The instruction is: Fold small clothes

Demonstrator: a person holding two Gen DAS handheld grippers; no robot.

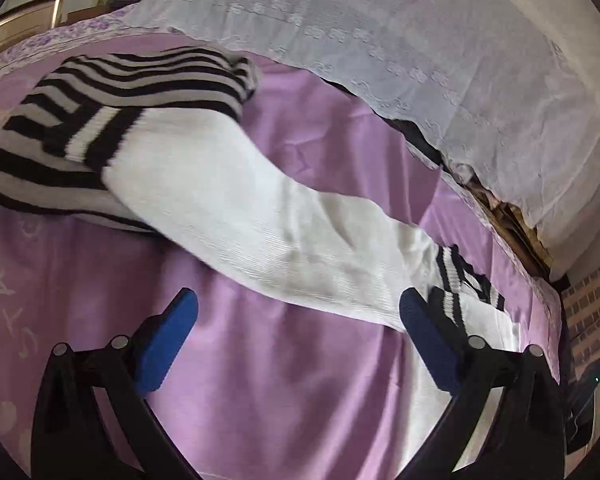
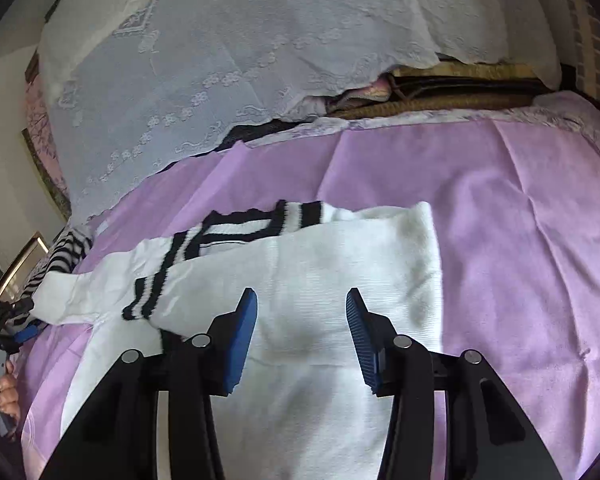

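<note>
Your right tongs (image 2: 302,300) stand apart with nothing between the blue pads (image 2: 242,344); they hang just above the folded white body of the white sweater (image 2: 300,264), which lies under them on the lilac bedsheet (image 2: 500,200). One sleeve is folded across the front, and its black-and-white striped cuff (image 2: 148,294) lies just left of your left-hand pad. The striped collar (image 2: 244,228) shows beyond it, toward the far edge of the garment.

Your left tongs (image 1: 298,312) are also wide apart and hold nothing. Between their pads you see only sheet; the sweater's sleeve (image 1: 240,204) runs across beyond them, and its striped cuff (image 1: 456,280) lies right beside the right-hand pad (image 1: 424,336), though you cannot tell whether they touch. The view is somewhat blurred.

Further out on that side, a black-and-white striped garment (image 1: 112,100) lies bunched on the sheet, partly under the white sleeve. Beyond both, a white lace cover (image 2: 220,60) drapes over a pile at the bed's far side. At the left edge of the right wrist view, a hand (image 2: 8,396) grips the other tool's handle.
</note>
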